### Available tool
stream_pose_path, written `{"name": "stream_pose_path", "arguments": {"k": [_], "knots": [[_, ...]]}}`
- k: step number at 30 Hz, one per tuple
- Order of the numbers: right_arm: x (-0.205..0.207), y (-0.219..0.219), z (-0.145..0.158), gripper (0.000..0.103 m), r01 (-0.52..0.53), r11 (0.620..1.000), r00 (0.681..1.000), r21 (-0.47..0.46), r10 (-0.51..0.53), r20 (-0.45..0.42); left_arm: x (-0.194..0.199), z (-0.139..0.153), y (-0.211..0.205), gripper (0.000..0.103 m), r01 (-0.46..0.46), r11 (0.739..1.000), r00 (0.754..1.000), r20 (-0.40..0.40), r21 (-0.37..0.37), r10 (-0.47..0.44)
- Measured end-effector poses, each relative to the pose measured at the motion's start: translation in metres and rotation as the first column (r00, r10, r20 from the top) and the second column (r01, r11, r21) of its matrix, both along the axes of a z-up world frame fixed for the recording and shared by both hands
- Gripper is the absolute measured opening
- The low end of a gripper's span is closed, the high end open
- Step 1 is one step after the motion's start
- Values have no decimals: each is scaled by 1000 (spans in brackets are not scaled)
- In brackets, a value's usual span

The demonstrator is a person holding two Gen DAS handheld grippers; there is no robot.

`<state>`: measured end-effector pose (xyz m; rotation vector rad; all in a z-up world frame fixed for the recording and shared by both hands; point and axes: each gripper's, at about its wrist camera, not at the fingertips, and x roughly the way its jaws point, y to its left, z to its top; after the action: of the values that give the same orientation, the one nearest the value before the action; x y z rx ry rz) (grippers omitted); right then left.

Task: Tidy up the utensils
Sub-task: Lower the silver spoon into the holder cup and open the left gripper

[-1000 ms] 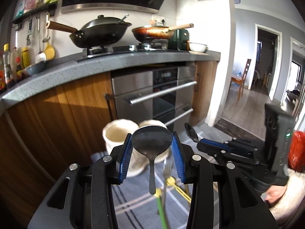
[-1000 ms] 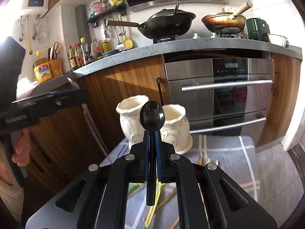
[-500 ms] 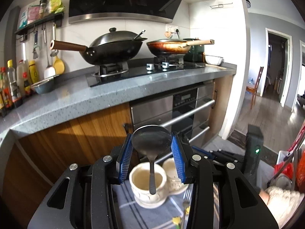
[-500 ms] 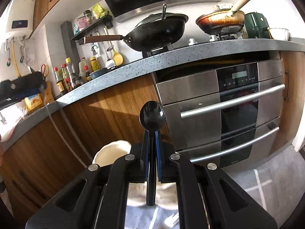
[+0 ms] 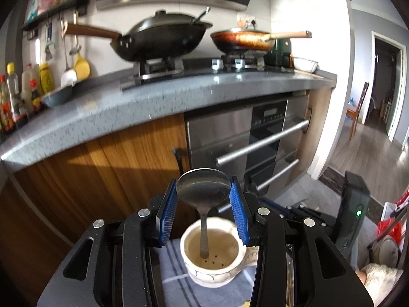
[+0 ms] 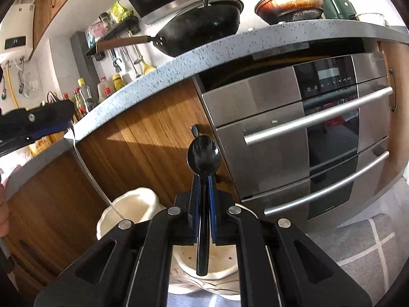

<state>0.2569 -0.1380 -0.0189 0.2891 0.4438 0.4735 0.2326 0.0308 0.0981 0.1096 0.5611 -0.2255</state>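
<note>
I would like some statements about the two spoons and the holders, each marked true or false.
1. The left claw grips a metal ladle by its bowl. True.
2. The ladle's handle points down over a white holder. True.
3. The right claw is empty. False: it is shut on a black spoon.
4. The black spoon's bowl points down. False: it points up, handle end over a white holder.
5. The wok stands on the floor. False: on the stove.
</note>
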Motion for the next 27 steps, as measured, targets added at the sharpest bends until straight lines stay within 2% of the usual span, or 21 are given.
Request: {"name": "stream_pose_path", "arguments": {"k": [10, 15, 22, 23, 25, 26, 27], "knots": [[-23, 3, -14, 7, -51, 991, 998, -126, 46, -44, 9, -48, 2, 42, 7, 1000, 992, -123, 4, -7], [-22, 5, -17, 7, -46, 988, 997, -148, 36, -68, 11, -59, 2, 42, -1, 1000, 989, -146, 14, 3], [-23, 8, -15, 8, -49, 986, 997, -162, 38, -71, 13, -58, 1, 42, -1, 1000, 988, -153, 20, 4], [-23, 7, -15, 9, -46, 986, 997, -162, 35, -70, 14, -58, 1, 42, -4, 1000, 988, -154, 21, 7], [-24, 6, -15, 21, -39, 986, 997, -160, 29, -68, 16, -58, 2, 42, -15, 1000, 987, -157, 27, 19], [-24, 5, -14, 30, -37, 987, 997, -155, 27, -66, 17, -58, 2, 42, -16, 999, 987, -157, 29, 21], [-24, 4, -14, 31, -36, 988, 997, -153, 27, -66, 17, -58, 3, 42, -18, 999, 988, -156, 32, 23]]}}
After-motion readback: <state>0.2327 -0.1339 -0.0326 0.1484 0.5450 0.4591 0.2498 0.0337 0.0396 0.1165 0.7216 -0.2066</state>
